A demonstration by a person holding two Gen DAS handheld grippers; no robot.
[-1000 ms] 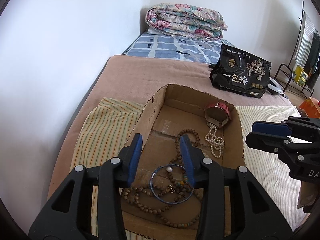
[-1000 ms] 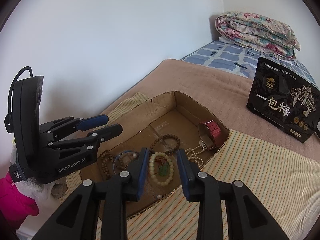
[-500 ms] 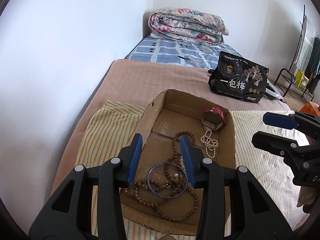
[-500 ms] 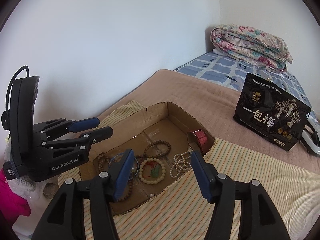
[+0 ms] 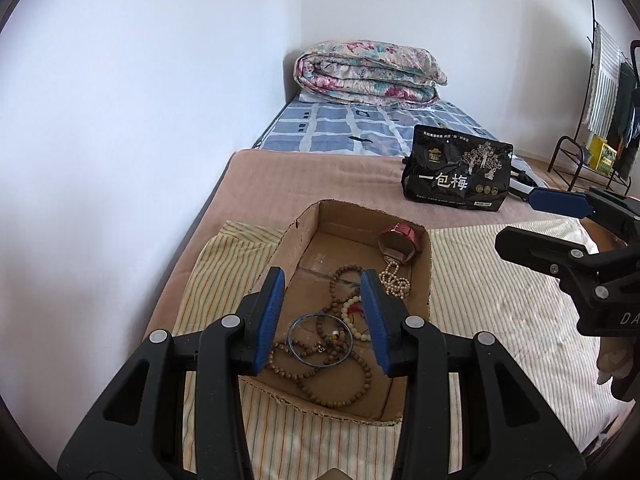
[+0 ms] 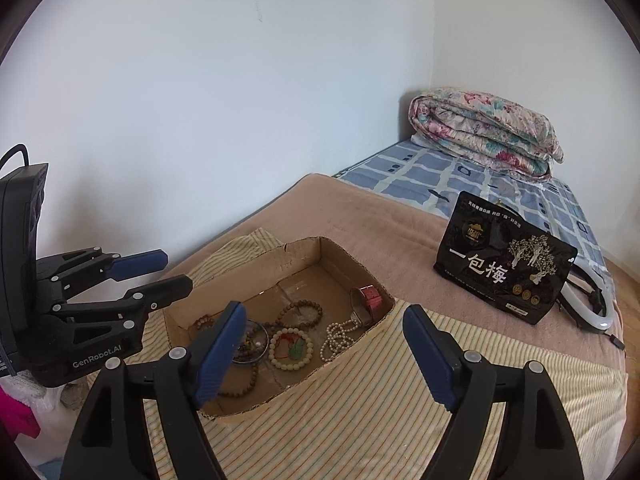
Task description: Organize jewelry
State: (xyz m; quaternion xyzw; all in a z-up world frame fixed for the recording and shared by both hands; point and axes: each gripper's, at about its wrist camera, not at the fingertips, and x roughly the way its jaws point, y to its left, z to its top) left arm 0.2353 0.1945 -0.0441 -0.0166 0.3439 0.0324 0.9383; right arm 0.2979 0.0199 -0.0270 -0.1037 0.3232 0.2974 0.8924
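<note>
A shallow cardboard box (image 5: 308, 220) (image 6: 304, 252) lies on a striped cloth on the bed. In it are a blue bangle (image 5: 320, 340) (image 6: 256, 340), brown bead strands (image 5: 344, 396) (image 6: 300, 312), a pale bead bracelet with a green charm (image 6: 290, 350) (image 5: 352, 316), a pearl strand (image 5: 394, 280) (image 6: 338, 334) and a red-strapped watch (image 5: 402, 240) (image 6: 366, 300). My left gripper (image 5: 322, 316) (image 6: 160, 276) is open and empty above the box's near end. My right gripper (image 6: 324, 352) (image 5: 524, 220) is wide open and empty, raised above the box's right side.
A black snack bag (image 5: 458, 174) (image 6: 504, 268) stands on the brown blanket beyond the box. A white ring light (image 6: 592, 304) lies beside it. A rolled floral quilt (image 5: 368, 72) (image 6: 484, 132) sits at the head of the bed. A white wall runs along the left. A clothes rack (image 5: 600, 80) stands at the right.
Both grippers have drawn back and up from the box. My right gripper has opened wide and let go of the pale bead bracelet, which now lies in the box.
</note>
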